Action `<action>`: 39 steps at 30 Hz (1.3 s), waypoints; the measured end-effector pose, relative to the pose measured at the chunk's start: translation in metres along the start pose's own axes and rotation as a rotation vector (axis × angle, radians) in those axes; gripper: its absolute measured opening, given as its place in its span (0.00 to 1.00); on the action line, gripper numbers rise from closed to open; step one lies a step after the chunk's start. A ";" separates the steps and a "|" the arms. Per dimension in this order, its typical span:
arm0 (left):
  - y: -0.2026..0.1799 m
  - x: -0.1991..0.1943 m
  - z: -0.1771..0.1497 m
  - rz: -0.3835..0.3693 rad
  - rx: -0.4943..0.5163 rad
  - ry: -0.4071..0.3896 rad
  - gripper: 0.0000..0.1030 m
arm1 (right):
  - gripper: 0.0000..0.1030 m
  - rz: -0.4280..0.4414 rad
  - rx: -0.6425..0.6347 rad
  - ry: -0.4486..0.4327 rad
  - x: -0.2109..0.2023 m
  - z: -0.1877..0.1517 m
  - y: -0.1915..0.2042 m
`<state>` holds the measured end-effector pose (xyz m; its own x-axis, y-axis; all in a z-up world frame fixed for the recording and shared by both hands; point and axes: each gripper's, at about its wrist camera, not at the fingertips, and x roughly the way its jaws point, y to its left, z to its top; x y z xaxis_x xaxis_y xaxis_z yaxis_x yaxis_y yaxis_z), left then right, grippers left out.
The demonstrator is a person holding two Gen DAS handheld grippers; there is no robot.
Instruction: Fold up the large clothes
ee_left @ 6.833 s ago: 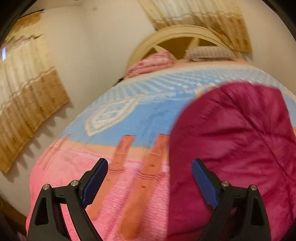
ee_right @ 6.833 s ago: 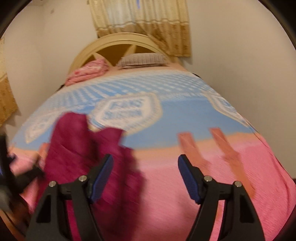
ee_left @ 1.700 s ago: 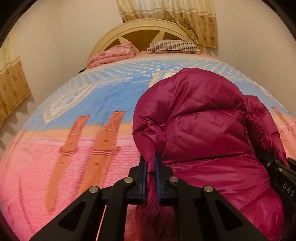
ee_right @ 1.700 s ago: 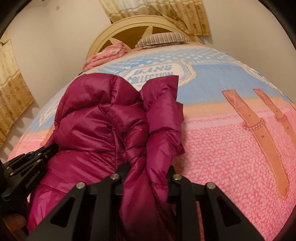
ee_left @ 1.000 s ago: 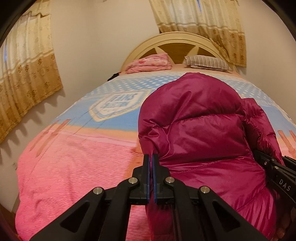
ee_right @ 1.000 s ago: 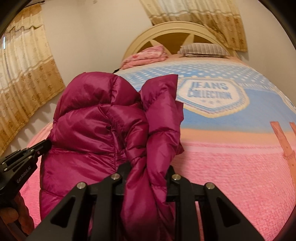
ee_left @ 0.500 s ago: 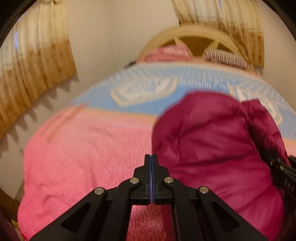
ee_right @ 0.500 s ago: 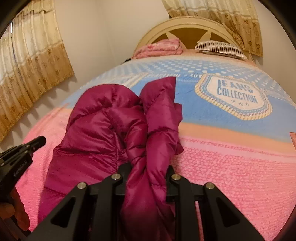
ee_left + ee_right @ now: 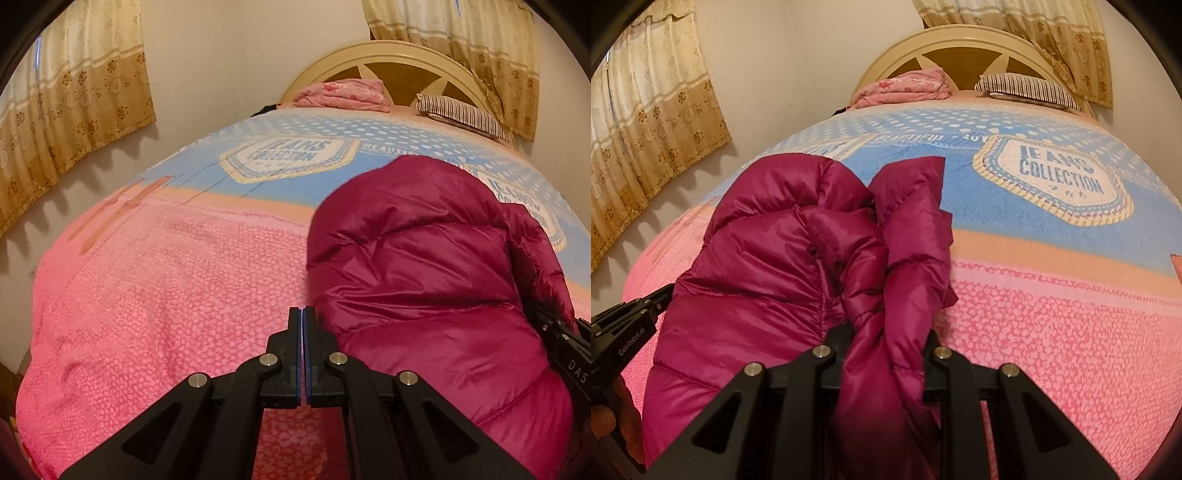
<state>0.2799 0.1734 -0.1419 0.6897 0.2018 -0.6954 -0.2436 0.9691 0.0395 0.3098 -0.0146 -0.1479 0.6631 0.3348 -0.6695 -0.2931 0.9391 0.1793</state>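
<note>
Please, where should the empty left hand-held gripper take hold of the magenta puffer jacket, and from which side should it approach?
Probably the jacket's left edge, where the puffy fold meets the bedspread. It is the nearest free rim, just right of the shut left hand-held gripper. Open the jaws and come in low from the left. The right hand-held gripper already pinches the bunched opposite side.

My left gripper [image 9: 302, 325] was matte black, with blue pads on the inner finger faces and silver rivets along triangular cut-out arms. My right gripper [image 9: 886, 343] matched it; at nine o'clock in its view, the left one's side read "GenRobot.AI" in white.
</note>
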 end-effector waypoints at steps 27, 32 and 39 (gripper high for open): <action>-0.009 0.013 0.001 -0.039 -0.041 0.039 0.01 | 0.38 -0.014 0.039 0.037 0.009 -0.001 -0.008; -0.009 0.010 0.001 -0.030 -0.043 0.043 0.01 | 0.39 -0.014 0.037 0.036 0.009 -0.001 -0.008; -0.012 0.003 0.002 0.020 -0.028 0.012 0.24 | 0.40 -0.013 0.035 0.037 0.009 -0.001 -0.008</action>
<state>0.2867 0.1632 -0.1431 0.6761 0.2191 -0.7034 -0.2766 0.9604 0.0333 0.3176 -0.0191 -0.1565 0.6409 0.3199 -0.6978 -0.2600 0.9458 0.1947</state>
